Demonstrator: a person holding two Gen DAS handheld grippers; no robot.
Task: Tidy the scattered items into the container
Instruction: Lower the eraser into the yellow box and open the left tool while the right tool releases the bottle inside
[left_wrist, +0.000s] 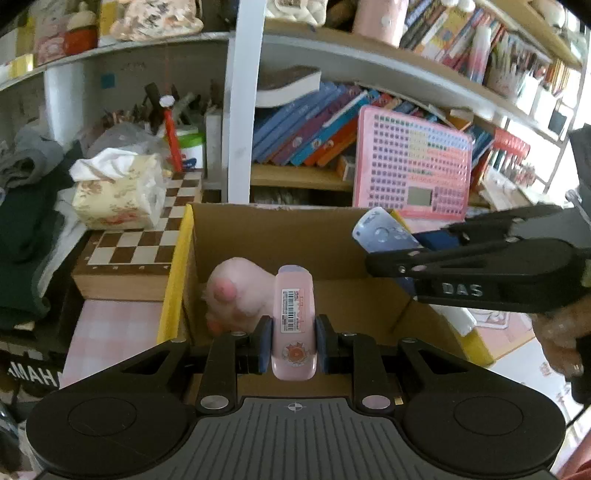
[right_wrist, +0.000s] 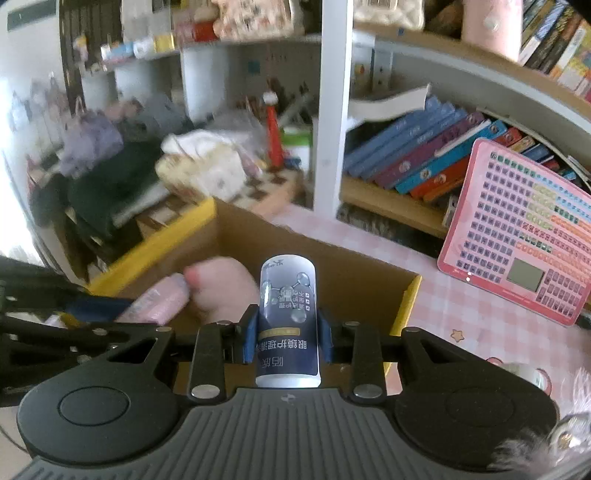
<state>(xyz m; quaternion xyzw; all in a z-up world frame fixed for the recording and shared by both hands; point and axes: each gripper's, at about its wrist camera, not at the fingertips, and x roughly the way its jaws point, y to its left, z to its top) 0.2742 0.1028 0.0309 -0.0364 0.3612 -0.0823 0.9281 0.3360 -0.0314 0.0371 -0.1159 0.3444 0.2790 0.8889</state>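
Cardboard walls of the yellow-edged box (left_wrist: 280, 236) are sitting just below both grippers. The left gripper (left_wrist: 293, 341) is clamping a pink tube (left_wrist: 294, 317) between its blue pads, poised over a pink plush paw (left_wrist: 236, 291) lying inside. The right gripper (right_wrist: 287, 338) is squeezing a blue-and-white bottle (right_wrist: 288, 321) above the box's opening, beside a pink keyboard toy (right_wrist: 524, 236).

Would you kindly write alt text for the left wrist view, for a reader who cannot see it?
The left gripper clamps a pink tube above an open cardboard box holding a pink plush paw. The right gripper reaches in from the right, holding a blue-and-white bottle.
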